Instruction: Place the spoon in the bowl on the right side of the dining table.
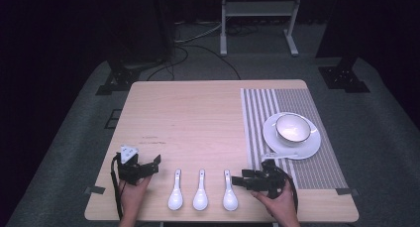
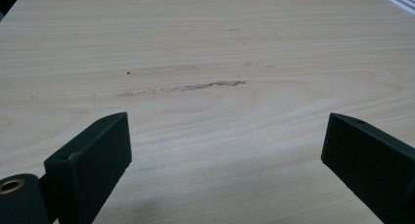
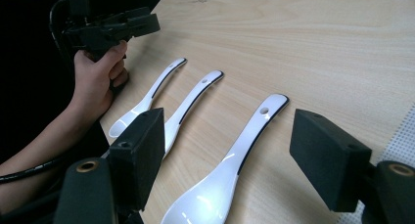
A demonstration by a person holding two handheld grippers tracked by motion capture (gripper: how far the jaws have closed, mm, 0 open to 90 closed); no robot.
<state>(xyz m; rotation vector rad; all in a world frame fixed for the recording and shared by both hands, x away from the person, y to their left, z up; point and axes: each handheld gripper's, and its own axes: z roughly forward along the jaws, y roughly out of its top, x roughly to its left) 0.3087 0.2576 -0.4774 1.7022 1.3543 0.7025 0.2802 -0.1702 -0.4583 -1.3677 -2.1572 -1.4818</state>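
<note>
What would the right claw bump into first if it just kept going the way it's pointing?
Probably the nearest white spoon: it lies between the right claw's open jaws, handle pointing ahead. Whether the claw is low enough to touch it is unclear.

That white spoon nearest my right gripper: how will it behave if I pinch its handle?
The spoon looks like glazed ceramic: probably rigid, glossy, so apt to slip between the right gripper pads. Its bowl end looks heavier, so it may tilt downward. Likely chips if dropped.
</note>
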